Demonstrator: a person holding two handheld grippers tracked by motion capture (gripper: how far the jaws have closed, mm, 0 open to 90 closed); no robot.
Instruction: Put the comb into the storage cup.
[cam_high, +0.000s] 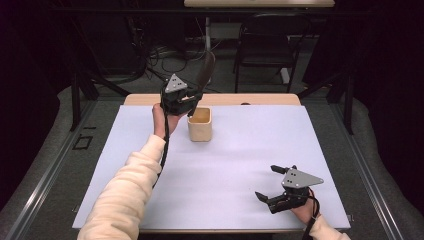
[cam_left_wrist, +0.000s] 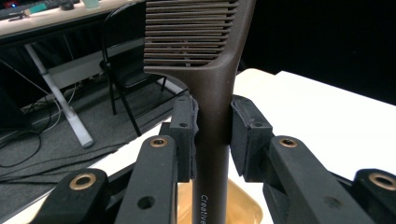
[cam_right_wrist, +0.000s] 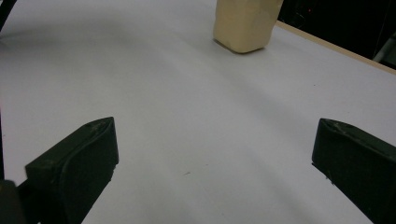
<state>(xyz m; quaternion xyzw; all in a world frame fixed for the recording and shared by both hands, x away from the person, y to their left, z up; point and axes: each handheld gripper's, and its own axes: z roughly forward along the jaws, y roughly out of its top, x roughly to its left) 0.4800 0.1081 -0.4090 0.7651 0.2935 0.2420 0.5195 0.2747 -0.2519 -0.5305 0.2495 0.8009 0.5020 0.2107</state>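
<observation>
The left gripper (cam_high: 186, 102) hangs near the table's far edge, just left of the beige cup (cam_high: 200, 125); its jaws are clamped on the handle of a dark brown comb (cam_left_wrist: 212, 93), one pad on each side, teeth uppermost, the handle's lower end over the cup's mouth; bare white tabletop (cam_high: 240, 160) stretches rightward; the right gripper (cam_high: 274, 181) rests near the front edge, jaws spread wide, grasping nothing.

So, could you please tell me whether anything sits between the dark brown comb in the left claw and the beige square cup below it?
Nothing visible does. The left claw grips the dark brown plastic comb by its handle directly above the open beige square cup.
</observation>
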